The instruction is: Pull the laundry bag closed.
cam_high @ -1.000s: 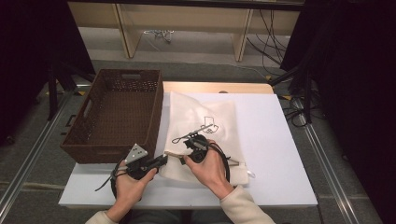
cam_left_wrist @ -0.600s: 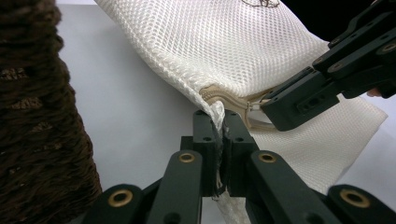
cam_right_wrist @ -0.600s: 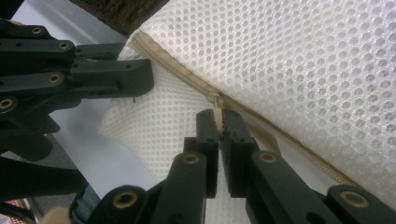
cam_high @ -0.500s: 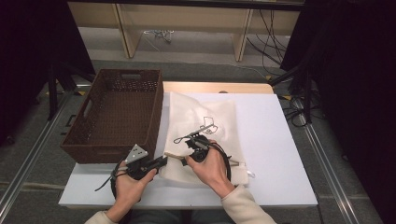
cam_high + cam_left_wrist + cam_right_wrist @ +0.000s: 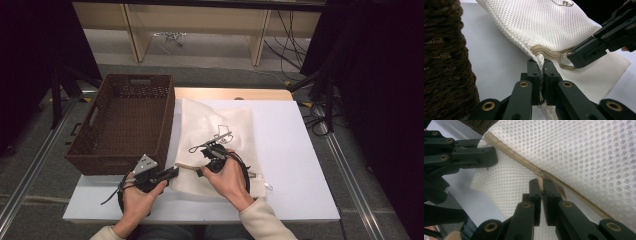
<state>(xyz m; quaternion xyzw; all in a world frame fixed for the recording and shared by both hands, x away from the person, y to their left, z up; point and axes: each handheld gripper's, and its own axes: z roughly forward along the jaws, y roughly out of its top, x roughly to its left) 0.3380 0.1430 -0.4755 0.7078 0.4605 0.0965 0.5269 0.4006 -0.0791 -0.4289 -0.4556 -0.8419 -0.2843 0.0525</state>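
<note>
mesh bag [image 5: 215,135] | white, beige zipper [image 5: 524,162] | flat on table, beside basket

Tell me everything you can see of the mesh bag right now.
The mesh bag is white, of fine netted fabric, and lies flat and slightly rumpled on the white table, right of the brown wicker basket. A beige zipper runs along its near edge. The left tongs are shut on the bag's corner; the right tongs pinch the zipper pull. A thin dark line drawing marks its top.
</note>
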